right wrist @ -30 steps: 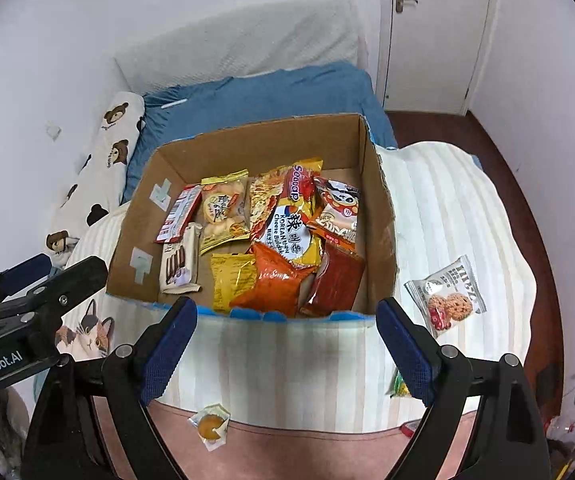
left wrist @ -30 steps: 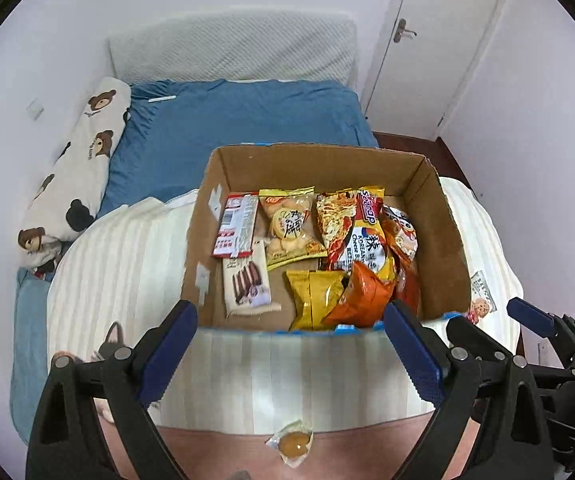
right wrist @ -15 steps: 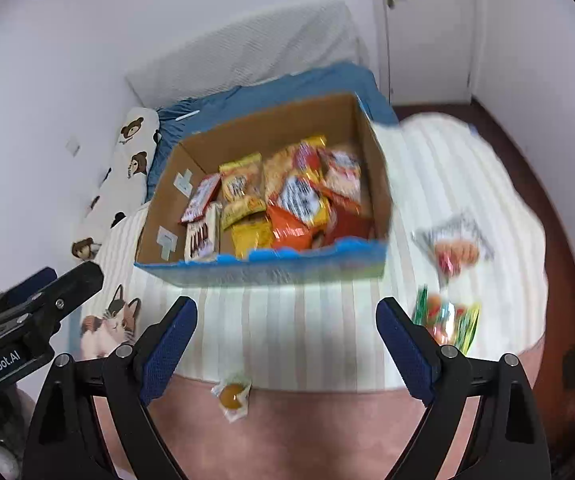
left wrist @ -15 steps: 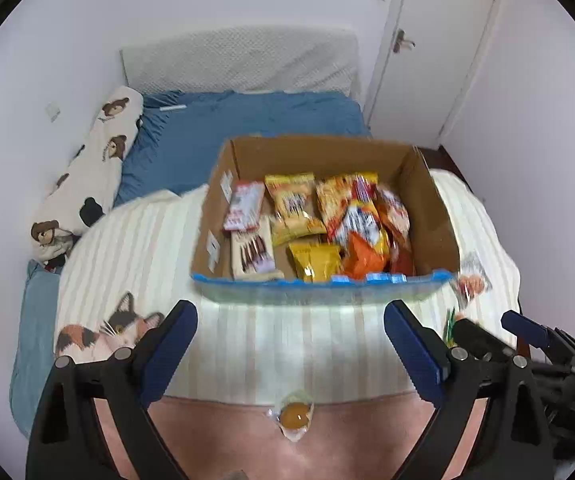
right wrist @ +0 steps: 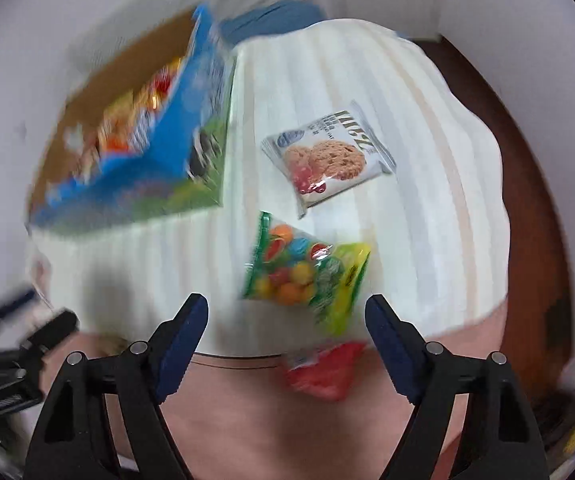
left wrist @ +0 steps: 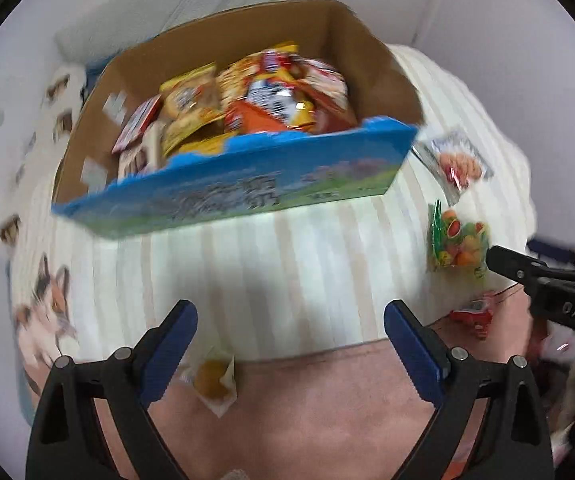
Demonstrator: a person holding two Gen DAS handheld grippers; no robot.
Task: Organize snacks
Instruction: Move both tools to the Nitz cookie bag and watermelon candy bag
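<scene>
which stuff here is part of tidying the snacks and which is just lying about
Part of the job:
- cardboard box of snack packets
- cookie packet
- fruit candy bag
- red packet
- small wrapped yellow snack
- left gripper, open
- right gripper, jaws closing, nothing between them

Just lying about:
- striped blanket
- cat print

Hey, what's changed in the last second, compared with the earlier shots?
Both grippers have dropped toward the near edge of the bed. The left gripper now hangs open by the small orange snack; the right gripper is closing its jaws above the fruit candy bag, not gripping it. The snack box and loose packets stayed put.
</scene>
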